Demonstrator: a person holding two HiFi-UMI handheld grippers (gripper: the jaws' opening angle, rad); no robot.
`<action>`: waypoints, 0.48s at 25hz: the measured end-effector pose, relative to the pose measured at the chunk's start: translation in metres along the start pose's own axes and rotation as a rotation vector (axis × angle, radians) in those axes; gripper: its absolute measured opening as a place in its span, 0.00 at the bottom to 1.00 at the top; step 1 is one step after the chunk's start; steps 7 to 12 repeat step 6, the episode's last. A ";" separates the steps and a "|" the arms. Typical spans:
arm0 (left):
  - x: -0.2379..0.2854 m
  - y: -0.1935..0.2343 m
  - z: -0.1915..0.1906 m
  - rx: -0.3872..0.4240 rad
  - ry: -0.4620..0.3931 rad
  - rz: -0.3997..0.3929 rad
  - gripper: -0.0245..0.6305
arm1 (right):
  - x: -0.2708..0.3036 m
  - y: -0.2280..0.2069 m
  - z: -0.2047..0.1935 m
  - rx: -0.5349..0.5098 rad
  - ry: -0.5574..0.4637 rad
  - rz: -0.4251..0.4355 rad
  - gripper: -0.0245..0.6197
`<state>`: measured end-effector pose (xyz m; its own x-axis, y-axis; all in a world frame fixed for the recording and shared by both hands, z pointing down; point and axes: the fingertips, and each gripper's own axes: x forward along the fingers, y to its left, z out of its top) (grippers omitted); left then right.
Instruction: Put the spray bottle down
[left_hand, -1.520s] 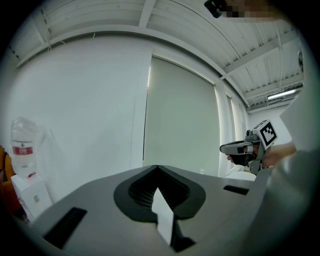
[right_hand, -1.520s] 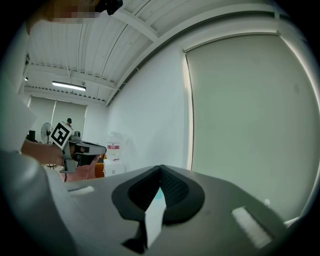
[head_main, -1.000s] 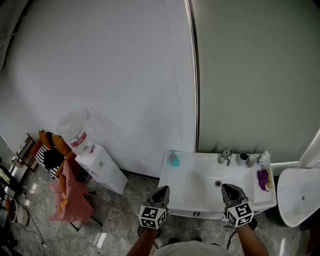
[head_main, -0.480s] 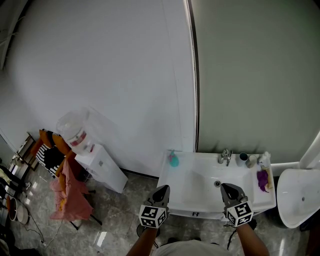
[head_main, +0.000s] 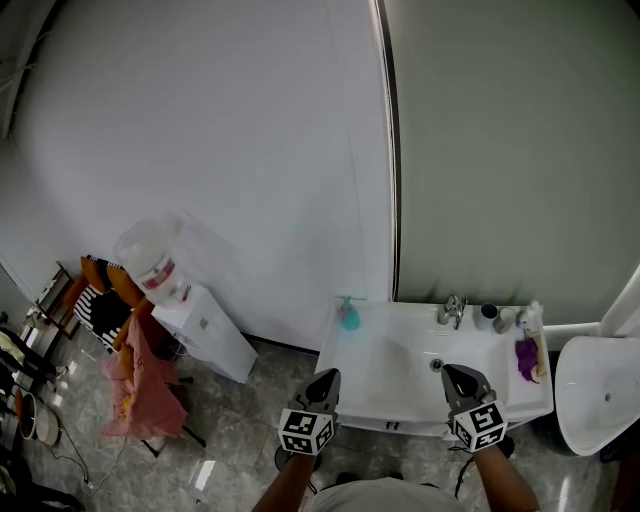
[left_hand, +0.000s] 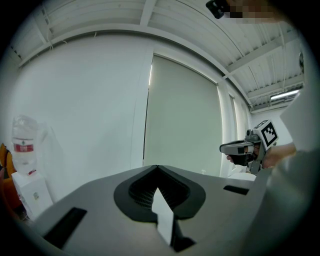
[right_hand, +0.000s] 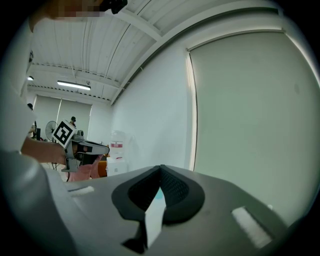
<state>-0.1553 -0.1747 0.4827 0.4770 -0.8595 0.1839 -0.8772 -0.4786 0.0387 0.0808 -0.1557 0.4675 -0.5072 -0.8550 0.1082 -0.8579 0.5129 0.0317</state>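
Note:
A teal spray bottle (head_main: 348, 316) stands upright on the back left corner of the white sink (head_main: 372, 412), against the wall. My left gripper (head_main: 322, 378) hovers at the sink's front left corner, its jaws closed tip to tip with nothing between them (left_hand: 157, 167). My right gripper (head_main: 457, 374) is held over the sink's front right part, also shut and empty (right_hand: 161, 166). Neither touches the bottle. A sliver of teal (right_hand: 158, 196) shows through the right gripper's jaw opening. Each gripper view shows the other gripper, the right gripper (left_hand: 231, 148) and the left gripper (right_hand: 95, 147), level.
A tap (head_main: 450, 312), two cups (head_main: 487, 316) and a purple cloth (head_main: 525, 357) sit along the sink's back and right side. A white toilet bowl (head_main: 598, 395) is at the right. A water dispenser (head_main: 190, 315) and a chair draped with pink cloth (head_main: 138, 385) stand at the left.

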 end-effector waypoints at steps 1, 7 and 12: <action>0.000 0.000 0.000 0.000 0.000 0.000 0.05 | 0.000 0.001 0.000 -0.001 0.001 0.000 0.05; -0.004 0.000 -0.002 0.001 0.001 -0.002 0.05 | -0.001 0.004 0.000 -0.004 -0.002 0.002 0.05; -0.004 0.000 -0.002 0.001 0.001 -0.002 0.05 | -0.001 0.004 0.000 -0.004 -0.002 0.002 0.05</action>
